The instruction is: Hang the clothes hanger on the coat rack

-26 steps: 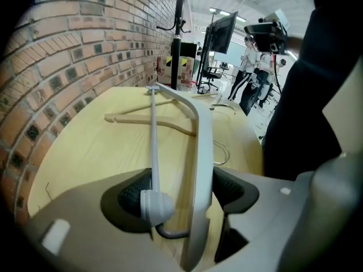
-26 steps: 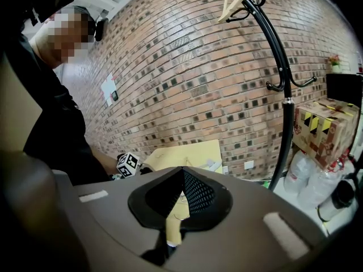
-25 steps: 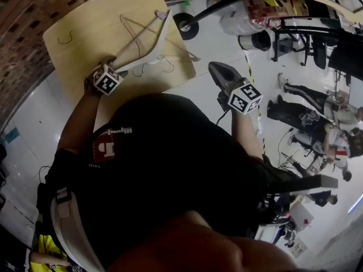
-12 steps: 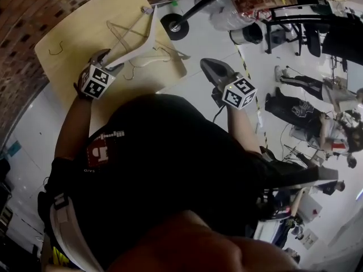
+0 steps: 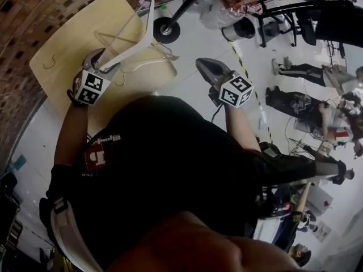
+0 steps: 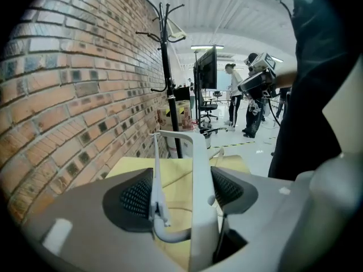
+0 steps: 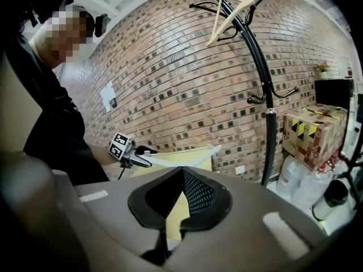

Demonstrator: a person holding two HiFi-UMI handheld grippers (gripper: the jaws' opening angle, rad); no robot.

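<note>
Hanger (image 5: 131, 45), white plastic, sits clamped in our left claw (image 6: 181, 177): one pad bears on its broad arm, the other on a thin bar beside it. We hold it tilted, left of the rack (image 7: 265, 95), with its far end close to the rack's foot and well below the rack's hooks. Under it, on the same side of the rack, lies the table (image 5: 57, 61), and the hanger is clear of the tabletop. Two wire hangers (image 5: 113, 38) lie on that table, near the rack's foot. Our right claw (image 7: 181, 177) is apart from the rack on its near side, its pads together at the tips with nothing between them, and it faces the rack's pole. Up at the rack's top a wooden hanger (image 7: 231, 10) already rests on a hook. Right of the rack stands a taped box (image 7: 315, 132).
</note>
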